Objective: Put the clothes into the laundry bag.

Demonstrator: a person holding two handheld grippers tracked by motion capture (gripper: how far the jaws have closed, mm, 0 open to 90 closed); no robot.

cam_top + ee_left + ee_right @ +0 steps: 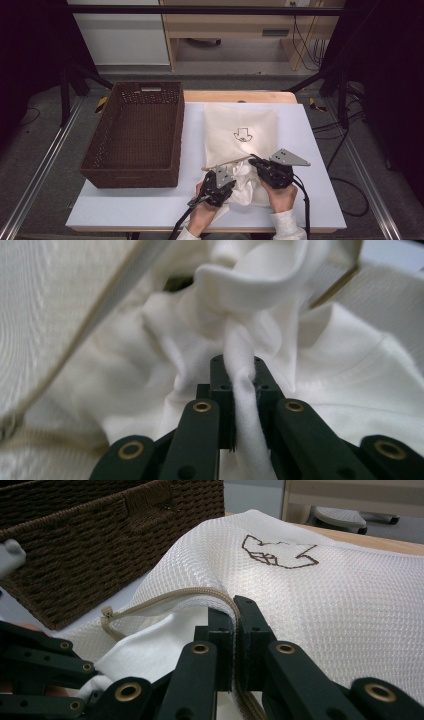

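White desk [150,205] under us, with a brown woven basket [135,135] at the left and a mesh laundry bag [240,132] lying flat beside it. At the bag's near, open end we work a white garment [245,187] in. Our left gripper [239,382] has its fingers clamped on a twisted fold of the garment; our right gripper [234,617] has its fingers closed on the bag's zipper edge [165,599], lifting it. To do this well, we should hold the opening high and taut, then push the cloth deep inside in short strokes, regripping farther back each time.
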